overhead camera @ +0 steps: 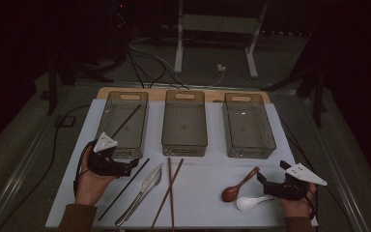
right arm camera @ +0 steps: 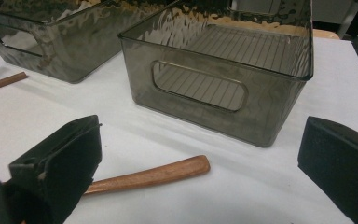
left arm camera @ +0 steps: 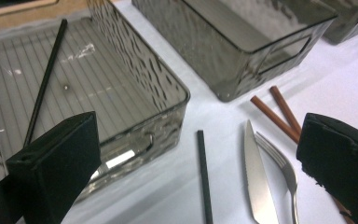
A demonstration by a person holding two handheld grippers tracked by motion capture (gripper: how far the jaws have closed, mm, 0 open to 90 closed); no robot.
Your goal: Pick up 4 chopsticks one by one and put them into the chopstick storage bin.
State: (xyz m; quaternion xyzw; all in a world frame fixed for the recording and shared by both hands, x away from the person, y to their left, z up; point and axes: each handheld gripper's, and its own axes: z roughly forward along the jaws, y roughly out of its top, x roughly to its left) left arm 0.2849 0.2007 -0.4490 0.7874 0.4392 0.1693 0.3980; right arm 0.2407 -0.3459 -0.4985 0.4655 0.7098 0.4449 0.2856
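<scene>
Black chopstick (left arm camera: 204, 177) lying loose on the white table cover (overhead camera: 207, 193), just in front of the left smoked-plastic bin (overhead camera: 123, 124) and beside the knife (left arm camera: 257, 177) and fork (left arm camera: 282, 168); second black chopstick (left arm camera: 44, 81) resting inside that bin. Left gripper (overhead camera: 134, 165) held over the near end of the loose chopstick with jaws spread wide and gripping nothing. Right gripper (overhead camera: 260, 178) likewise released, jaws apart either side of the wooden spoon (overhead camera: 239, 185) handle, white spoon (overhead camera: 251, 202) just beside, brown chopsticks (overhead camera: 170, 191) mid-table, middle bin (overhead camera: 184, 122) and right bin (overhead camera: 248, 124) beyond.
</scene>
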